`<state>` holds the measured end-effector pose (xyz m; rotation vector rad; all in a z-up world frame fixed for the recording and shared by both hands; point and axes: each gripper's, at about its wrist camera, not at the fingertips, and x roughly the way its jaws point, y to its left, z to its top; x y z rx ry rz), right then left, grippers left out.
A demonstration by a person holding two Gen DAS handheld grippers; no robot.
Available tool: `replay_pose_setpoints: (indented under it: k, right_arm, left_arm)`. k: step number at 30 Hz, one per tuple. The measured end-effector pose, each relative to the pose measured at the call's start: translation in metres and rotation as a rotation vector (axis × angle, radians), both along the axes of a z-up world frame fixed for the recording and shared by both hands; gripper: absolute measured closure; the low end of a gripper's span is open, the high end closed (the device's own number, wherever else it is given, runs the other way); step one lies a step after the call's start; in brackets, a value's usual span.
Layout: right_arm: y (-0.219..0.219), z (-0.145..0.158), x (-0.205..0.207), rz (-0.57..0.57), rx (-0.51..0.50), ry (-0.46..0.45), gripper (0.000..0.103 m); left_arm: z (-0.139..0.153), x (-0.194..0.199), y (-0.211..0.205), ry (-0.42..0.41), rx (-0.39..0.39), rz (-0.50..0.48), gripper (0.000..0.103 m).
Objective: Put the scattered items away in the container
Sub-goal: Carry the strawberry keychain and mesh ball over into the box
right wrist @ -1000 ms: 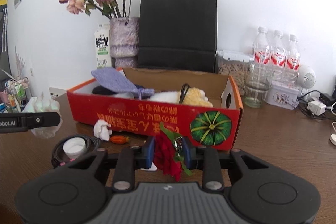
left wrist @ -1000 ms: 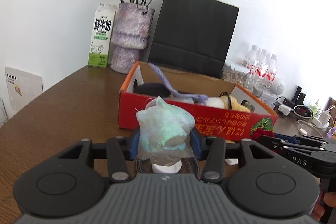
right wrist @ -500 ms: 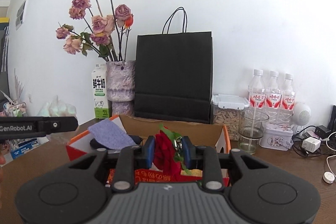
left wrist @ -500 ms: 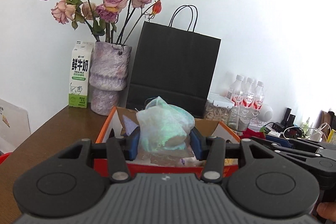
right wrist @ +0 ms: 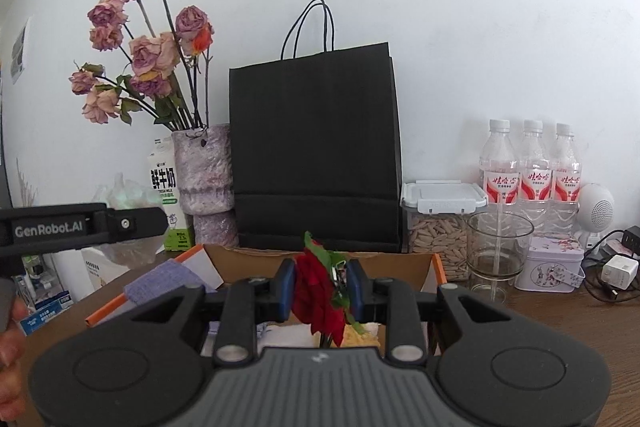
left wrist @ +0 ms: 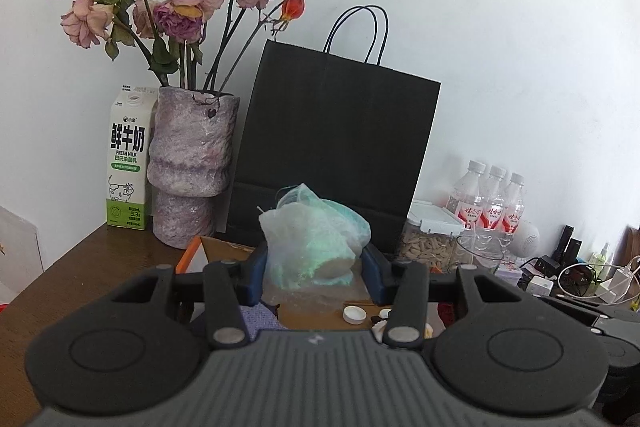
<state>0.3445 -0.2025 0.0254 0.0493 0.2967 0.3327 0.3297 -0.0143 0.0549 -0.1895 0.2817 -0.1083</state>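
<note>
Milk carton reads "FRESH MILK"; left gripper "GenRobot.AI".

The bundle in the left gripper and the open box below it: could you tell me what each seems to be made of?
The bundle looks like thin, translucent plastic film, crinkled and faintly glossy, with something pale green inside; the contents cannot be told. The left gripper is shut on it. The box looks like matte brown corrugated cardboard inside, with an orange printed rim and folded flaps.

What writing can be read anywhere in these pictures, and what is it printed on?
"鲜牛奶" and "FRESH MILK": milk carton; its smaller print is unreadable.
"GenRobot.AI": side of the left gripper, seen from the right wrist view.
Red labels on the three water bottles: too blurred to read.
Tin: pictures only, no legible words.
</note>
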Motion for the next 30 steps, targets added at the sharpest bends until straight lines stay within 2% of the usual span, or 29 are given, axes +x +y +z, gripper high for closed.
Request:
replay_pose_setpoints:
  k: [8, 16, 25, 30]
  right_arm:
    - [0.001, -0.017, 0.04, -0.001, -0.02, 0.061, 0.077]
    - [0.0, -0.029, 0.058, -0.01, -0.037, 0.106, 0.077]
    - [-0.001, -0.027, 0.058, -0.038, -0.077, 0.073, 0.077]
    - [0.003, -0.03, 0.066, -0.036, -0.106, 0.085, 0.077]
  left_arm:
    - [-0.018, 0.036, -0.002, 0.079, 0.022, 0.001, 0.055]
    - [-0.04, 0.056, -0.006, 0.158, 0.062, 0.008, 0.055]
    - [-0.043, 0.056, -0.01, 0.149, 0.099, 0.014, 0.055]
    - [-0.046, 0.058, -0.012, 0.158, 0.116, 0.019, 0.054]
